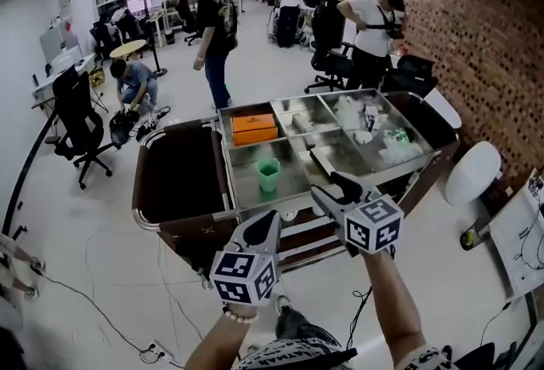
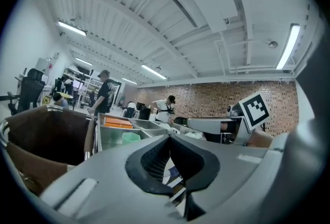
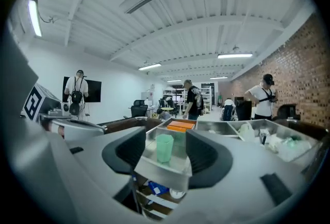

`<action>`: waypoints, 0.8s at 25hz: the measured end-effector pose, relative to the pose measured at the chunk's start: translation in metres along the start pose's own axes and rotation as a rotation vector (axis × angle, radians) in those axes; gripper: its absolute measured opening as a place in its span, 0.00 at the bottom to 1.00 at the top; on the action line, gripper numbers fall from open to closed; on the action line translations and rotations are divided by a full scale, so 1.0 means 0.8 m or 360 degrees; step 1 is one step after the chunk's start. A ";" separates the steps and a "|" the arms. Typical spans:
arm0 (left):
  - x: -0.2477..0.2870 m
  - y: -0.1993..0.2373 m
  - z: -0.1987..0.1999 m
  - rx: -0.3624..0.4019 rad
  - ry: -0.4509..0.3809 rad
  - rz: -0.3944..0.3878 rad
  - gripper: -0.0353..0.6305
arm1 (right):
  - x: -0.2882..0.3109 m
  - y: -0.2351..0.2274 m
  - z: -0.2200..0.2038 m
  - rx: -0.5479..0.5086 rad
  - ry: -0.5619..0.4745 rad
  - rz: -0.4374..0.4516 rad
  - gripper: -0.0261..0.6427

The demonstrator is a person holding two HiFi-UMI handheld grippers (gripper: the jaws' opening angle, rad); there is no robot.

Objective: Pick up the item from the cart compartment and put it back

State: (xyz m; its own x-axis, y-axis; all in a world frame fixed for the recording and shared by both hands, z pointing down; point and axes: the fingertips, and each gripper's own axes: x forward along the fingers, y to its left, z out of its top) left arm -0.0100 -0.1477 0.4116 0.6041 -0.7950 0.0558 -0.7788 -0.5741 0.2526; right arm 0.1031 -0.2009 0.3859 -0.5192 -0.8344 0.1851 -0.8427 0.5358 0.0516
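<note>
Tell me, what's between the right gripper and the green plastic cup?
Just the cart's shiny steel rim. The right gripper view shows the right gripper, jaws apart, looking over it at the green plastic cup.

Ceiling strip lights (image 3: 234, 55) brighten the room evenly; fisheye edges curve and darken.

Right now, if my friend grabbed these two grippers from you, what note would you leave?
Left gripper: shut, empty.
Right gripper: open, empty, facing the green cup.
The cup stands upright in a near compartment of the cart, with nothing touching it.
Done: cannot tell if it was already lifted.
Left: if not, lift it and put it back.
</note>
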 end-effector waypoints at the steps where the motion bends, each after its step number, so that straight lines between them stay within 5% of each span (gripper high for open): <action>1: 0.013 0.003 0.005 0.0001 -0.0001 0.0005 0.05 | 0.013 -0.016 0.008 -0.0027 0.0015 -0.0011 0.42; 13: 0.162 0.037 0.062 0.0056 -0.0004 0.0090 0.05 | 0.165 -0.161 0.048 -0.0186 0.0356 0.0008 0.52; 20: 0.222 0.063 0.057 -0.0039 0.0090 0.0189 0.06 | 0.253 -0.223 0.006 -0.0142 0.0670 0.0014 0.51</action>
State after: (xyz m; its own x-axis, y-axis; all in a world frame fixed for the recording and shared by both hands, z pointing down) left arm 0.0505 -0.3268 0.3901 0.5171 -0.8442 0.1412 -0.8414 -0.4711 0.2647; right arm 0.1479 -0.4658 0.4093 -0.4072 -0.7144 0.5690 -0.8134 0.5670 0.1299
